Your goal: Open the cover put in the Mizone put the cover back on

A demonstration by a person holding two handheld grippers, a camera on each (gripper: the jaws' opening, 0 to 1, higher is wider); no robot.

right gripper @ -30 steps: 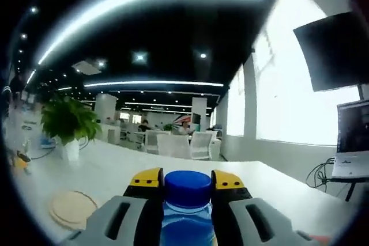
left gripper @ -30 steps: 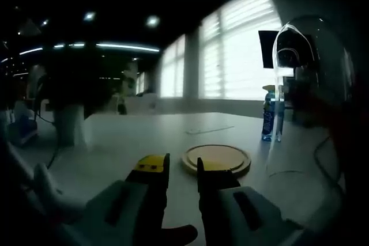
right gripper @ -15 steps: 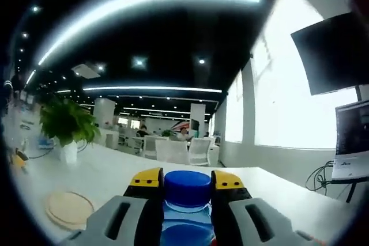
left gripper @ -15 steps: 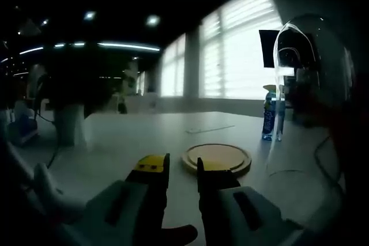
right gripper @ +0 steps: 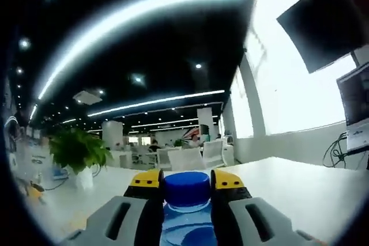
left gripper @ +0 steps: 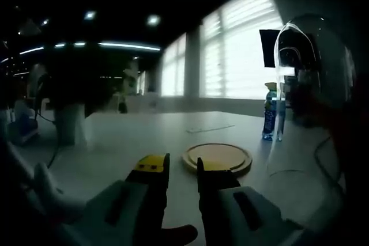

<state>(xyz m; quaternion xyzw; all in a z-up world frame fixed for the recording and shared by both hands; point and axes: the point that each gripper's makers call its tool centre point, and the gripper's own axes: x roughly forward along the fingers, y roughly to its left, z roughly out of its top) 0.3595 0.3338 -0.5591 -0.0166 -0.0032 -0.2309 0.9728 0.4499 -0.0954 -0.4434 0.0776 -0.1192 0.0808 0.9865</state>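
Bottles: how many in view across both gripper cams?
2. One blue-capped bottle sits clamped between the right gripper's jaws. Another bottle stands far off on the table in the left gripper view, behind the clear dome cover. Others may be hidden.

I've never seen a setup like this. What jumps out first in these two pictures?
In the right gripper view, a bottle with a blue cap sits clamped in the right hand-held gripper. In the left gripper view, the left hand-held gripper points toward a round wooden disc on the table, beside a large clear dome.
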